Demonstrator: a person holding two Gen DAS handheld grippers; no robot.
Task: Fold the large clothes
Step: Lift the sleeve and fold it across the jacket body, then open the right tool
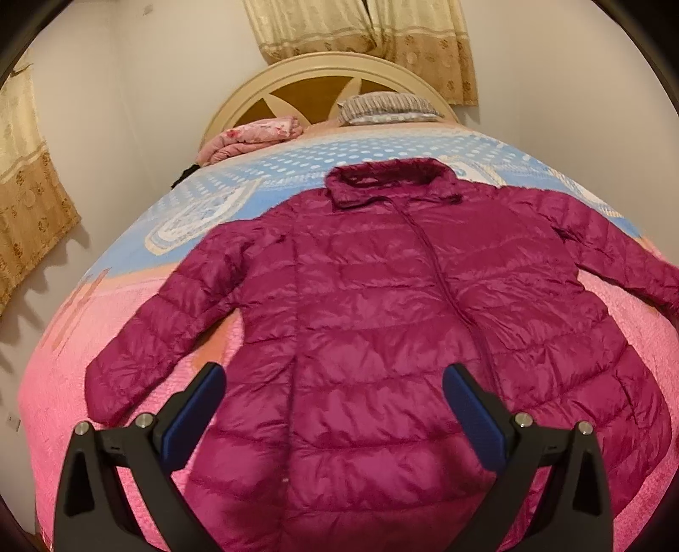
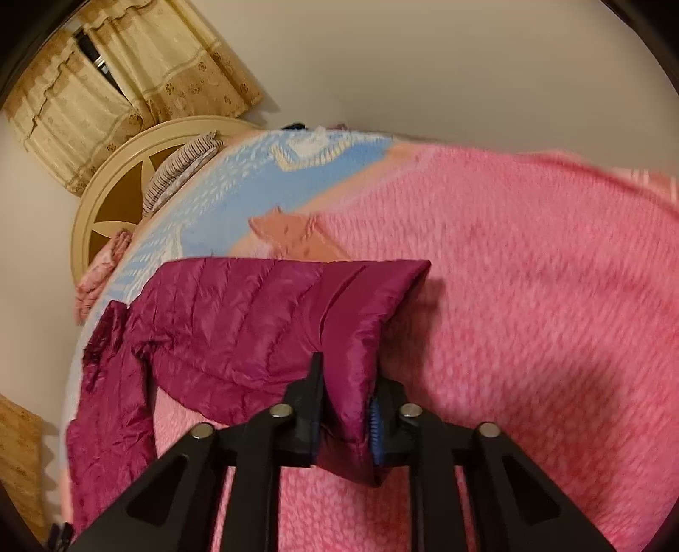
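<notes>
A magenta quilted puffer jacket (image 1: 382, 322) lies flat on the bed, front up, collar toward the headboard and both sleeves spread out. My left gripper (image 1: 333, 399) hovers over the jacket's lower left part, jaws wide open, nothing between its blue pads. In the right wrist view the jacket's sleeve (image 2: 271, 305) stretches across the bedspread, and my right gripper (image 2: 346, 403) is shut on the sleeve's cuff end, the fabric pinched between its pads.
The bed is covered by a pink and blue bedspread (image 1: 263, 187). A cream headboard (image 1: 297, 80), a striped pillow (image 1: 386, 106) and a folded pink blanket (image 1: 250, 136) are at the far end. Curtains (image 1: 365, 29) hang behind; pink bedspread (image 2: 530, 276) spreads right of the sleeve.
</notes>
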